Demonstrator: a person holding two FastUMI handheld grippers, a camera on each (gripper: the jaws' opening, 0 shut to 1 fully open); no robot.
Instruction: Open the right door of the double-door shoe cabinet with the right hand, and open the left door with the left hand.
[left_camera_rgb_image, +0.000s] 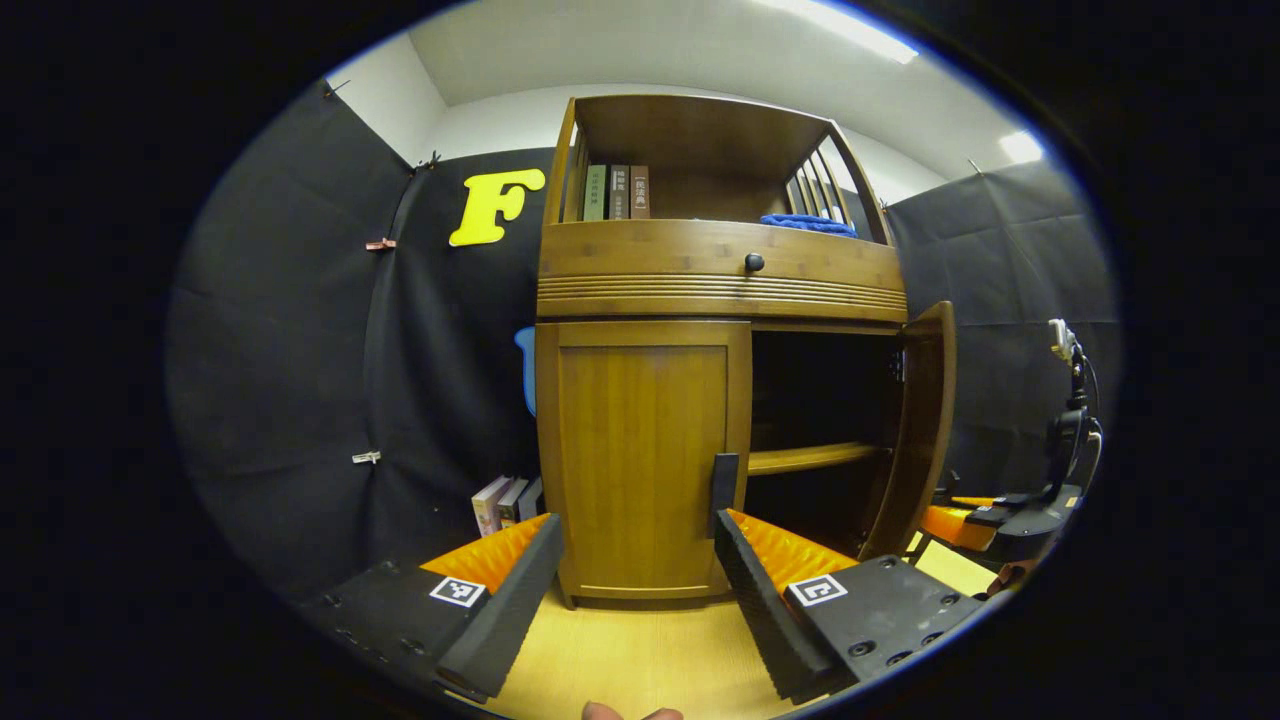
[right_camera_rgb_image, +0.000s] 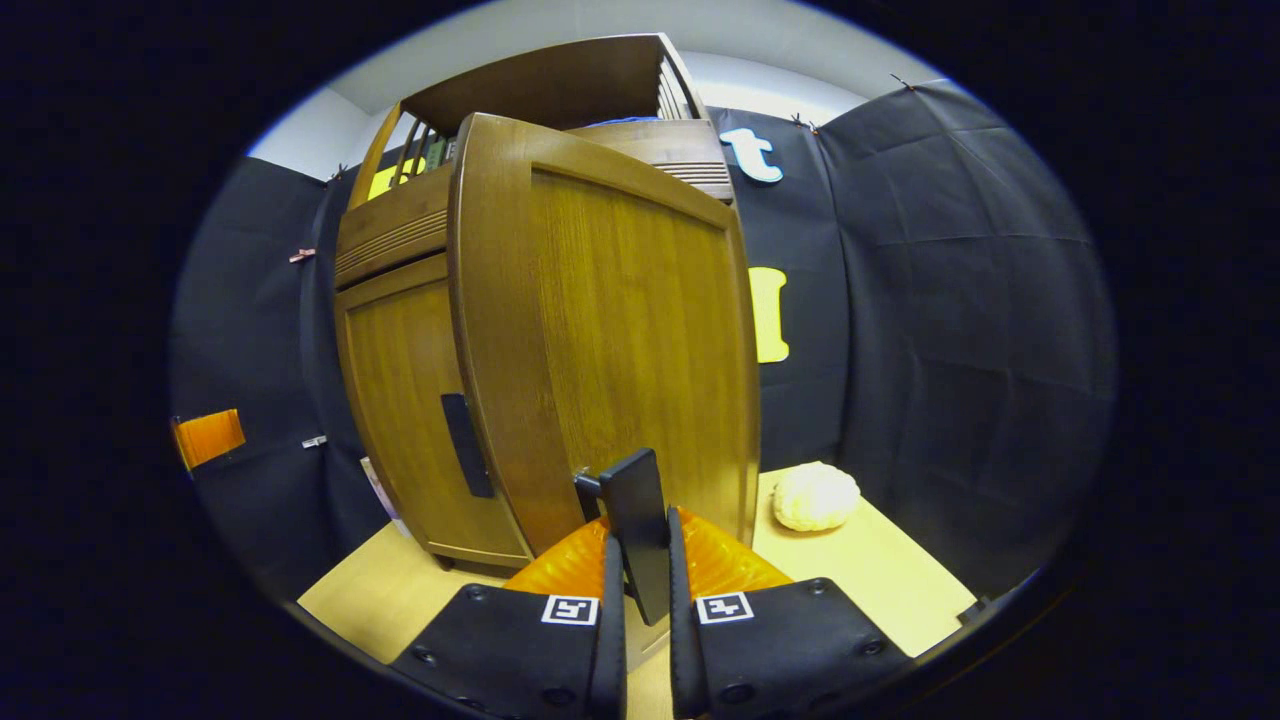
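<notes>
Right door swung open in our right gripper's grasp, left door shut ahead of our spread left gripper.

We see the brown wooden double-door shoe cabinet (left_camera_rgb_image: 720, 270) standing on the pale yellow floor (left_camera_rgb_image: 640, 650), its flat left door (left_camera_rgb_image: 645, 460) closed, the dark vertical handle (left_camera_rgb_image: 724, 490) at that door's inner edge. Our left gripper (left_camera_rgb_image: 640, 580) hangs released before this door, fingers wide apart and touching nothing. The cabinet's right door (right_camera_rgb_image: 620, 340) stands swung outward; our right gripper (right_camera_rgb_image: 640, 580) is clenched on its dark flat handle (right_camera_rgb_image: 635, 520), both fingers pressing it. Behind the open door the cabinet's interior is dark; we make out one wooden shelf (left_camera_rgb_image: 815, 457). A cream rounded object (right_camera_rgb_image: 815, 496) lies beside the cabinet; we cannot tell what it is.
</notes>
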